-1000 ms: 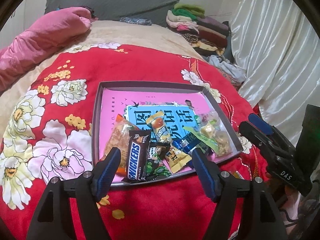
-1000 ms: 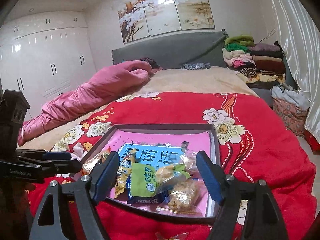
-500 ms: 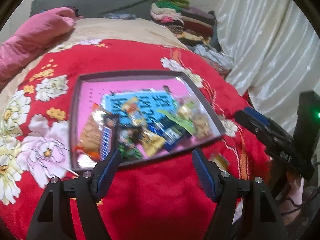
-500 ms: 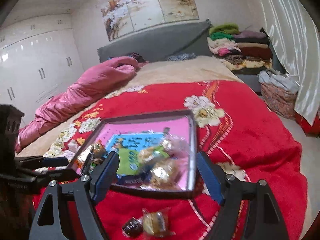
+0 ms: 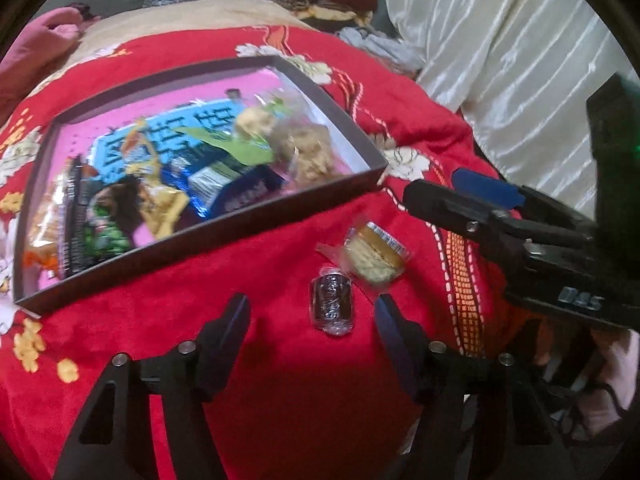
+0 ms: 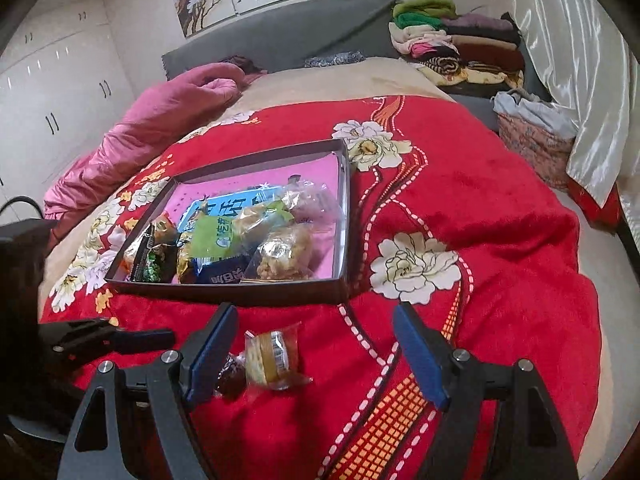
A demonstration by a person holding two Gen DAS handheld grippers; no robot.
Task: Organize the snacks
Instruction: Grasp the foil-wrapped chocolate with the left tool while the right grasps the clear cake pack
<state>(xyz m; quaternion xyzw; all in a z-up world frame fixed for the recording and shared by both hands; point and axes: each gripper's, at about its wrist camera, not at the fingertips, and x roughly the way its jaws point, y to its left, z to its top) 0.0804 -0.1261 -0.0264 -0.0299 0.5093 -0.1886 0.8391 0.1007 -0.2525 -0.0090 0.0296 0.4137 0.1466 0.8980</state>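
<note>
A dark-rimmed box tray [image 5: 240, 222] with a pink floor holds several wrapped snacks on the red flowered blanket. In front of it lie two loose snacks: a dark wrapped candy [image 5: 332, 304] and a yellow pastry in clear wrap [image 5: 374, 254]. My left gripper [image 5: 312, 316] hangs over the candy. Its jaws are closing, the candy lies between them near the right finger, and the pads do not touch it. My right gripper [image 6: 316, 320] is open above the pastry [image 6: 274, 354], with the candy [image 6: 230, 374] by its left finger. The tray [image 6: 240, 292] sits just beyond.
A pink quilt [image 6: 160, 120] lies at the bed's far left. Folded clothes [image 6: 460, 44] are stacked by the headboard, above a cloth basket [image 6: 532, 144]. White curtains [image 5: 500, 40] hang on the right. The blanket drops off at the bed's right edge.
Both grippers have tipped down and drawn back from the tray to the blanket in front of it, bringing the two loose snacks into view. The left jaws have narrowed.
</note>
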